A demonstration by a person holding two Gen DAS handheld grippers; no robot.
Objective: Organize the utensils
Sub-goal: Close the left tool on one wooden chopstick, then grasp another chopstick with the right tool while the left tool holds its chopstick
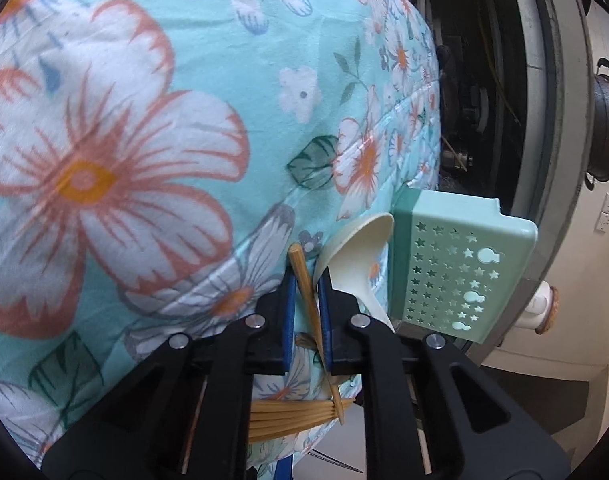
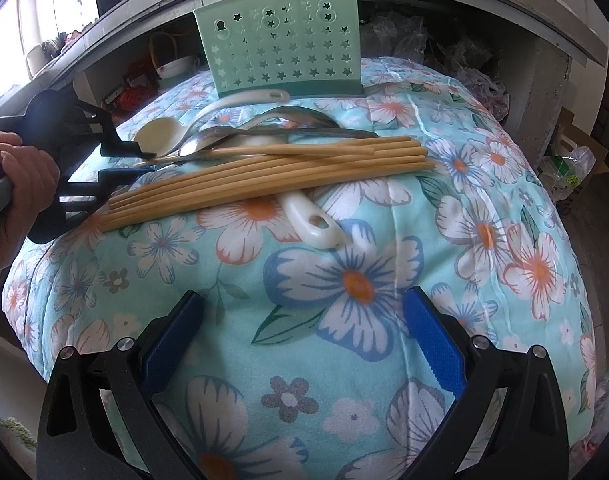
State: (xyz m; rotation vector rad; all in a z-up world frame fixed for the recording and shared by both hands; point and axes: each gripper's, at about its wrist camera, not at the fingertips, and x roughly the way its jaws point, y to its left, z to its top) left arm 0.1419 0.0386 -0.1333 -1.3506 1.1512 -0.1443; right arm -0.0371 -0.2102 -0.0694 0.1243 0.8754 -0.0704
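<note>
While L tongs (image 1: 304, 292) pinch one chopstick (image 1: 304, 280) beside white spoon (image 1: 356, 256), R tongs (image 2: 302, 340) gaping, empty, over floral quilt (image 2: 344, 240).

One wooden chopstick (image 1: 307, 285) stands tilted between my left jaws. The remaining chopsticks (image 2: 264, 176) lie bundled side by side across the floral quilt (image 2: 344, 280), with white spoons (image 2: 160, 130) and steel spoons (image 2: 240, 136) behind, before an upright mint star-perforated holder (image 2: 280, 48).

Seven wooden chopsticks (image 2: 272, 168), two white spoons (image 2: 160, 130), two metal spoons (image 2: 240, 138), one green utensil holder (image 2: 280, 52), one floral quilt (image 2: 344, 280)
</note>
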